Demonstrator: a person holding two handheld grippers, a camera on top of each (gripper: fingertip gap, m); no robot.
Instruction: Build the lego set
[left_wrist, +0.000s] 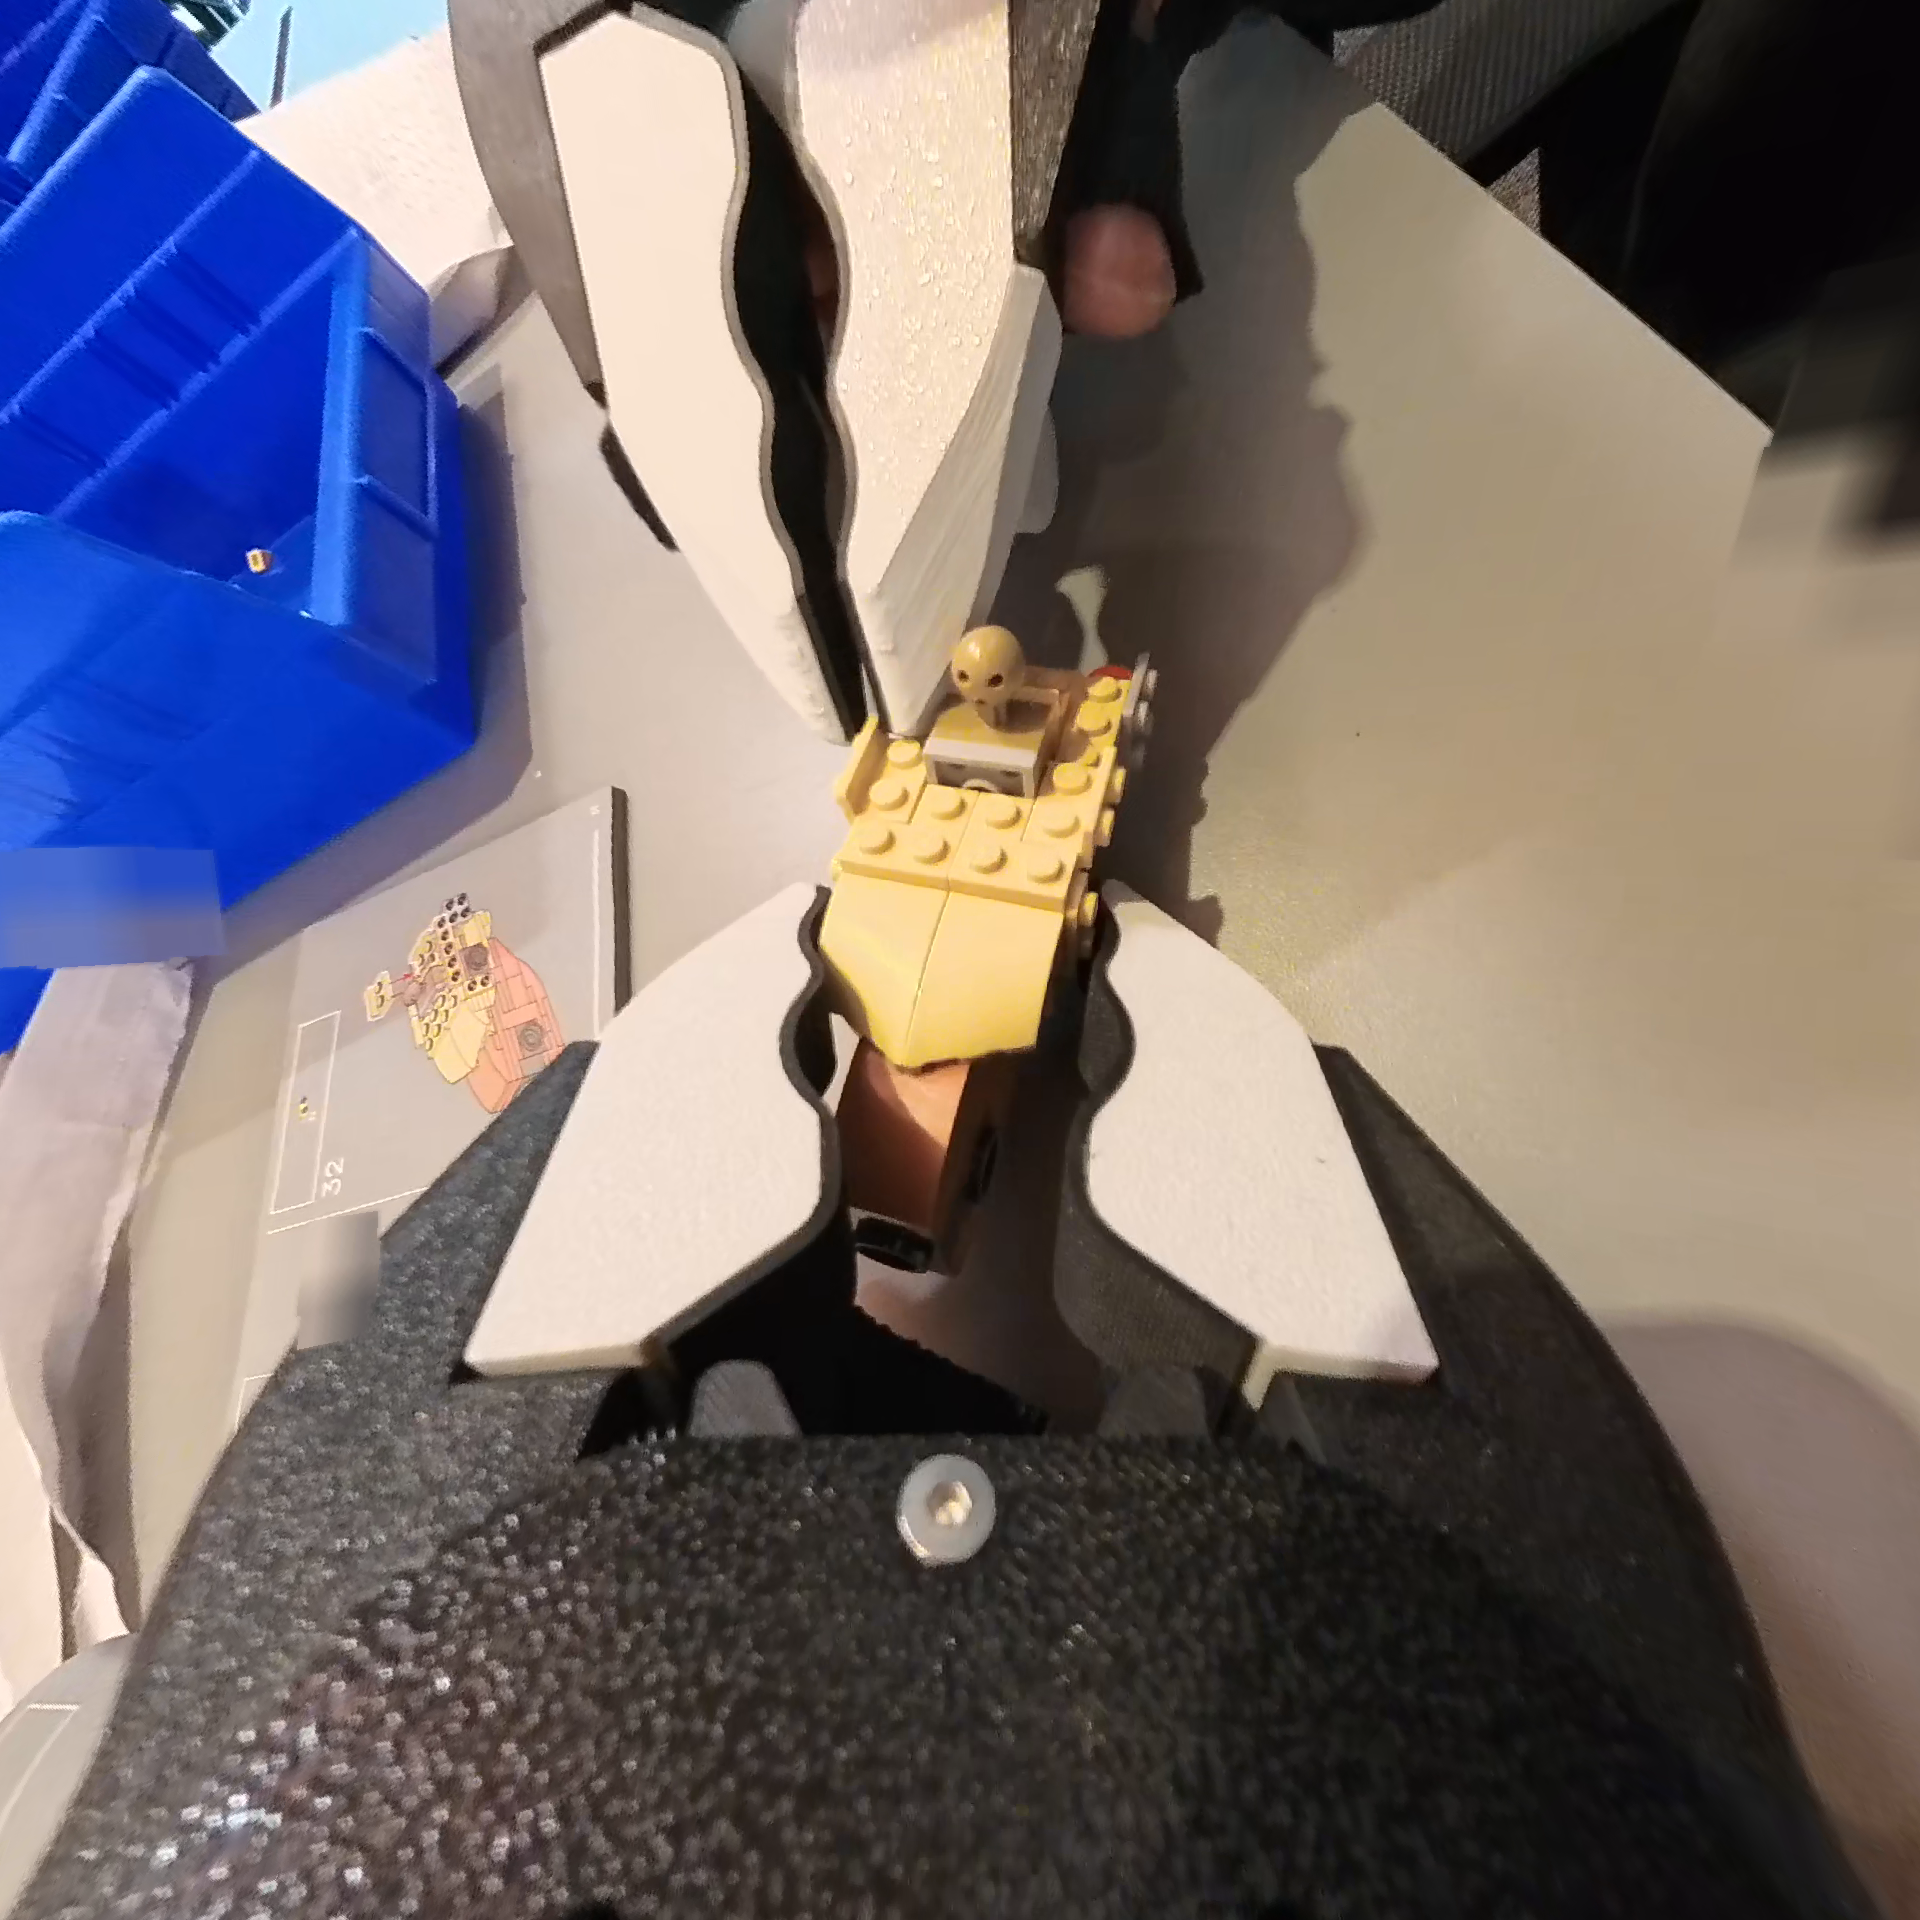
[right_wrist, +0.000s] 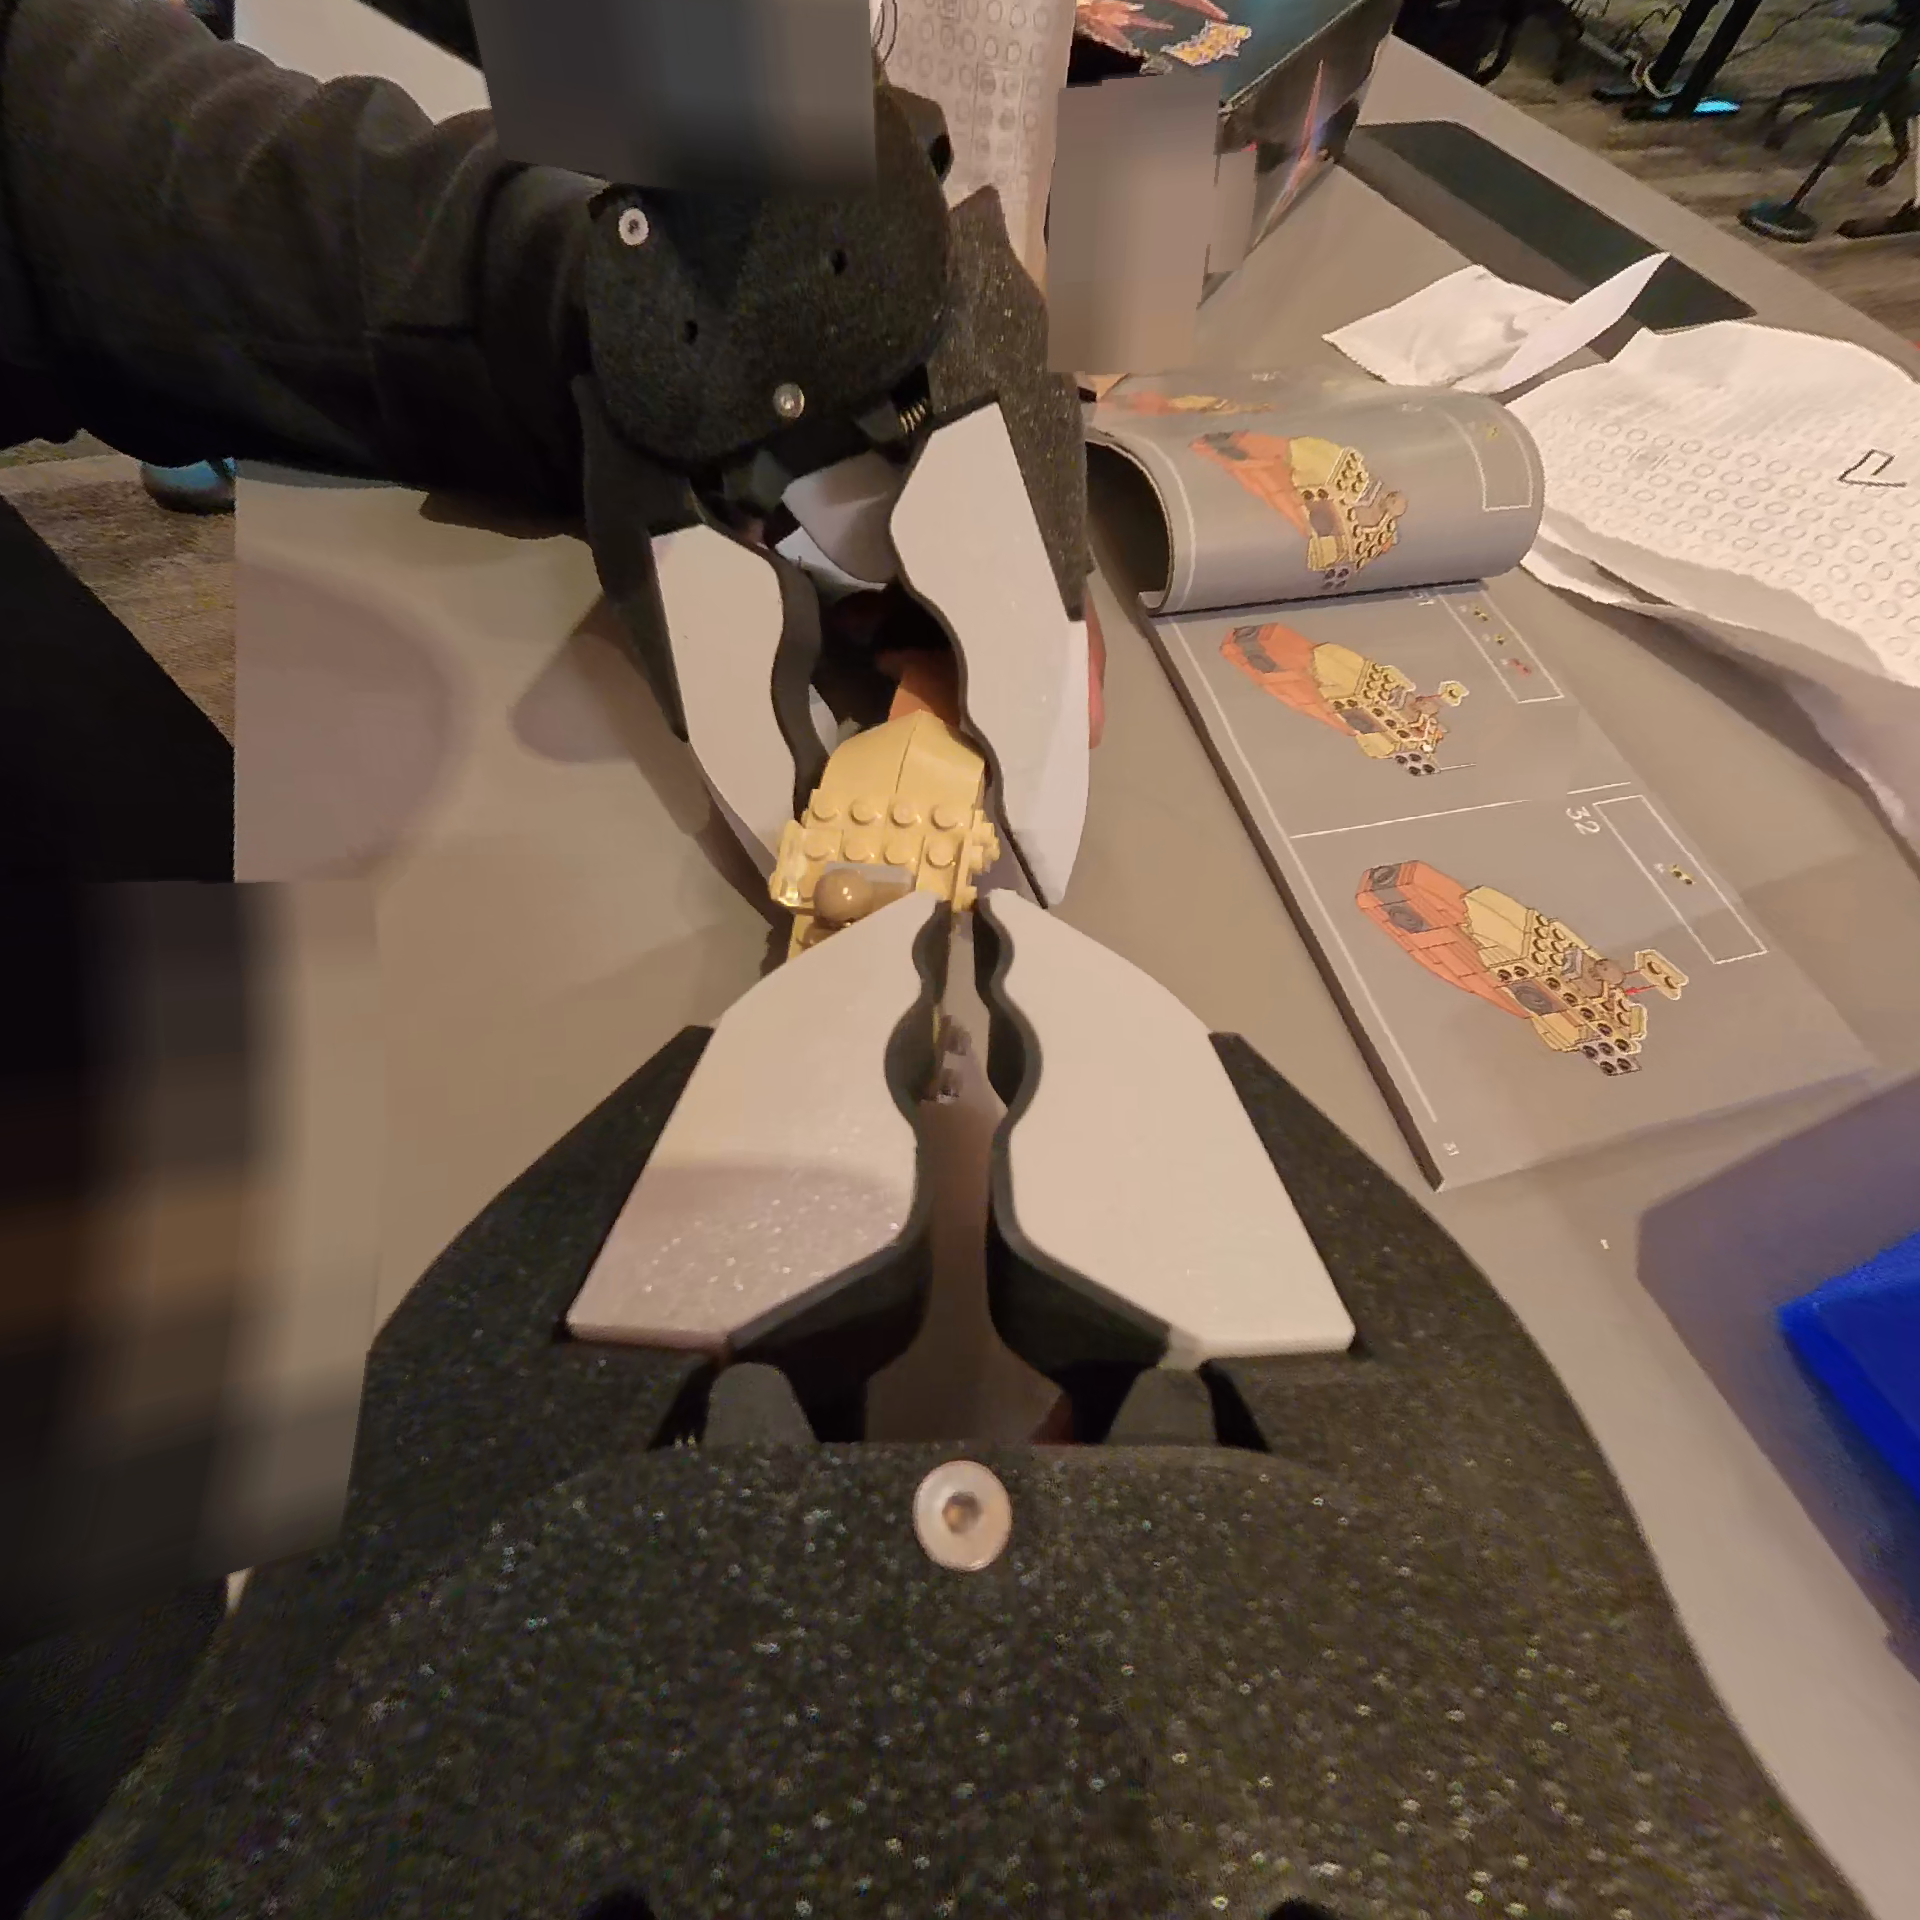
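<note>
Grippers first: the left gripper (left_wrist: 956, 935) is clamped on the lego model (left_wrist: 977, 862), its two grey fingers squeezing the smooth tan sloped end with the brown section tucked back between them. That keeps the model up off the table (left_wrist: 1455, 831), studs facing up. The right gripper (right_wrist: 961, 914) comes in from the opposite end with its fingers nearly together; they look pinched on a thin grey plate (right_wrist: 948, 1023) at the model's front, though the contact spot is mostly hidden, so I'm not fully sure of the grip. From the left wrist view its tips sit right beside a small tan round-headed figure (left_wrist: 987, 670) seated on a grey block at the top of the build.

Moving outward, an open instruction booklet (right_wrist: 1455, 831) lies flat on the grey table just to the side, one page curled over, showing pictures of an orange and tan vehicle. White paper sheets (right_wrist: 1714, 468) lie past the booklet. Blue plastic bins (left_wrist: 208, 468) sit near it, one with a tiny piece inside. A dark sleeve (right_wrist: 260, 260) runs behind the left gripper.
</note>
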